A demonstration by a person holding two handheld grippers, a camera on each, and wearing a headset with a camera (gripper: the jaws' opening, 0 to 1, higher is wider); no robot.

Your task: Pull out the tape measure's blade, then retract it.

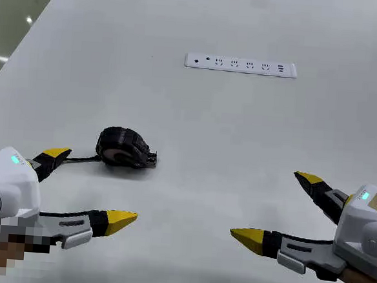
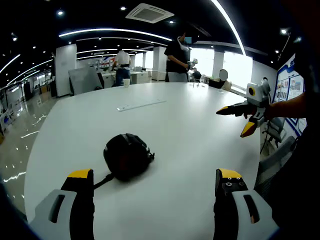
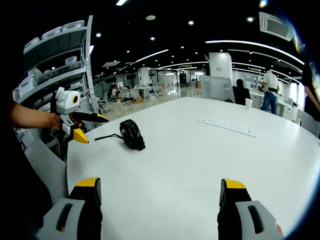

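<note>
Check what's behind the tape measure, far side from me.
Bare white table, then a white power strip lying flat, well apart from the tape measure. The patch of table directly under its case is covered.

This is a large open-plan office. A broad white desk carries a white power strip, and beyond its edge lies a glossy, polished floor that mirrors the lamps. The dark ceiling has long light strips, small round spotlights and a square air-conditioning vent. Bright windows line the far wall, and a white pillar stands in the middle of the room. Further rows of desks and chairs stretch back, with people standing at them. A grey mesh office chair stands at the desk's edge, and beside it rises a metal shelf rack with storage bins on top.
</note>
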